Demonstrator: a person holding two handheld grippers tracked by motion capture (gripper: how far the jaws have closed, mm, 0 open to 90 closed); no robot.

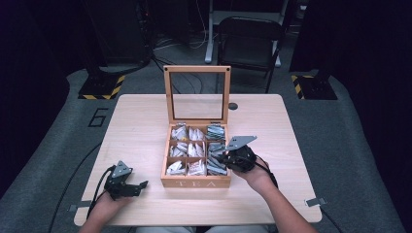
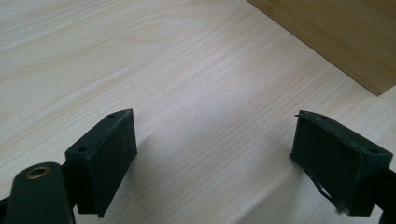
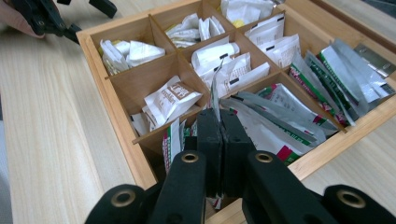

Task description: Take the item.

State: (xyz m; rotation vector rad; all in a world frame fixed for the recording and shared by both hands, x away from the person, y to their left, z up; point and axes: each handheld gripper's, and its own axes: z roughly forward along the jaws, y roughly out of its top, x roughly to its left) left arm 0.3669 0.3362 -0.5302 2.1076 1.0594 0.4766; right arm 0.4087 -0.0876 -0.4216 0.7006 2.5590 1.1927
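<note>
- Right gripper [image 3: 219,123] over the near right corner of the open wooden tea box with nine compartments [image 1: 195,183], jaws pressed together on the edge of a thin silver tea sachet [image 3: 215,86].
- Sachet standing upright between the jaws, just above the compartment of red, green and silver sachets [image 3: 285,112] at the box's right side.
- Same gripper seen in the high view [image 1: 228,158] at the right edge of the box, held by the person's right hand [image 1: 252,170].
- Left gripper [image 1: 141,185] low over the pale wooden worktop [image 1: 141,121], left of the box and apart from it, jaws spread wide with nothing between them.
- In the left gripper view, bare worktop between the jaws, side of the box at the top right corner [image 2: 336,37].
- Glass-paned lid of the box [image 1: 197,92] standing upright behind the compartments.
- White paper sachets [image 3: 170,100] in the left and middle compartments.
</note>
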